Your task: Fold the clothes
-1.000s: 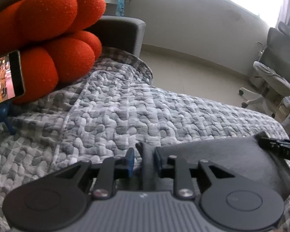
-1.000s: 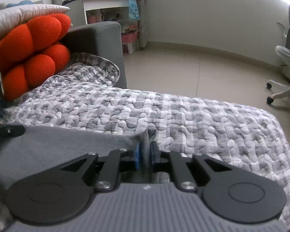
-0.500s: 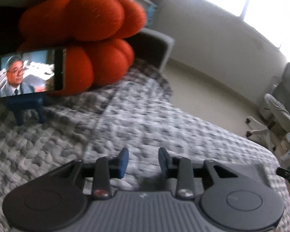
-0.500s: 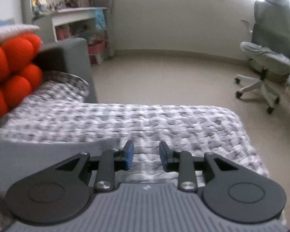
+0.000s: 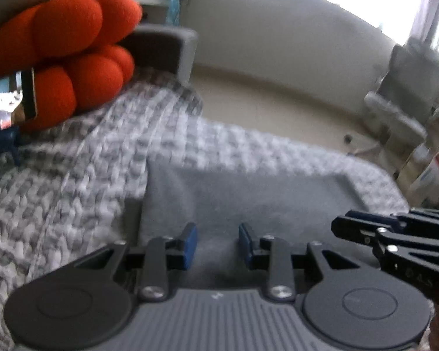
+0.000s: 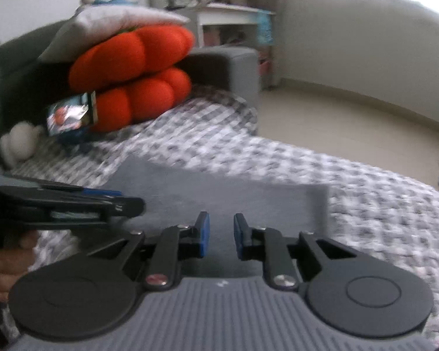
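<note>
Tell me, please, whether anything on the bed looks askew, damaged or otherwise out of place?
Nothing stands out. The grey garment lies flat as a neat rectangle on the checked quilt, with straight edges. Both views are motion-blurred, so small wrinkles cannot be ruled out.

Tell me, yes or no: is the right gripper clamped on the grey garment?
No: the right gripper stands with its jaws apart and empty above the flat grey garment.

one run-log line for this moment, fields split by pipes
stage: fold laid | grey garment: flat on quilt | left gripper: open, empty | right gripper: open, empty, jaws just closing
</note>
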Demonstrator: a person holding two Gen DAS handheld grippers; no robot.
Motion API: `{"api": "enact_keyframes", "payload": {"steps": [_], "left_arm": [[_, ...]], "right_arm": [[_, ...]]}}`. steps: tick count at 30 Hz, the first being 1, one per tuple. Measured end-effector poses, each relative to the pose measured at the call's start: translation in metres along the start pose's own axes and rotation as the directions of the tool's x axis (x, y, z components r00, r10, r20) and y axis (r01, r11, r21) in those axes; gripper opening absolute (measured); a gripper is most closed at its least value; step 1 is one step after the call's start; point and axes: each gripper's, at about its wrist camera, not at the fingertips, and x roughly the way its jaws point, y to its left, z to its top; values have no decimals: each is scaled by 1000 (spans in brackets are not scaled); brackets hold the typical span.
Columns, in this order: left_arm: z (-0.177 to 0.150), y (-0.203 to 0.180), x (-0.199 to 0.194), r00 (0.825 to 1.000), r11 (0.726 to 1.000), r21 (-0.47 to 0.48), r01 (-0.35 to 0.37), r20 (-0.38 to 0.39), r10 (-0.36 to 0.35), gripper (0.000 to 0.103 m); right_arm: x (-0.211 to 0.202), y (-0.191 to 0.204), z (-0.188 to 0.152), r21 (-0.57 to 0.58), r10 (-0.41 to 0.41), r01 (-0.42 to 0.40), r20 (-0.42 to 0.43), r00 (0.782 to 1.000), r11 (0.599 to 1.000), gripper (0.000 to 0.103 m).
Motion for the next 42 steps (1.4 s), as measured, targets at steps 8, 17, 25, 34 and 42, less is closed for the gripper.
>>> {"api": "enact_keyframes", "payload": {"steps": [8, 17, 25, 34, 42], "left_arm": [[0, 3, 4, 999, 1000, 4, -31, -27, 31, 31], [1, -2, -15, 996, 998, 40, -51, 71, 48, 17], [-6, -3, 10, 996, 995, 50, -84, -26, 86, 18], [-5, -2, 9, 995, 995, 45, -93, -40, 94, 17], [-1, 7, 3, 996, 998, -32, -57, -65, 54, 18]], "right_arm": [[36, 14, -11, -76, -46, 39, -103, 994, 996, 20], [39, 11, -12, -47, -39, 34, -104, 994, 998, 20], [37, 5, -8, 9, -17, 18, -103, 995, 1000, 16], [16, 0, -8, 48, -29, 35, -130, 991, 998, 16], [28, -8, -11, 89, -30, 46, -171, 985, 995, 11]]}}
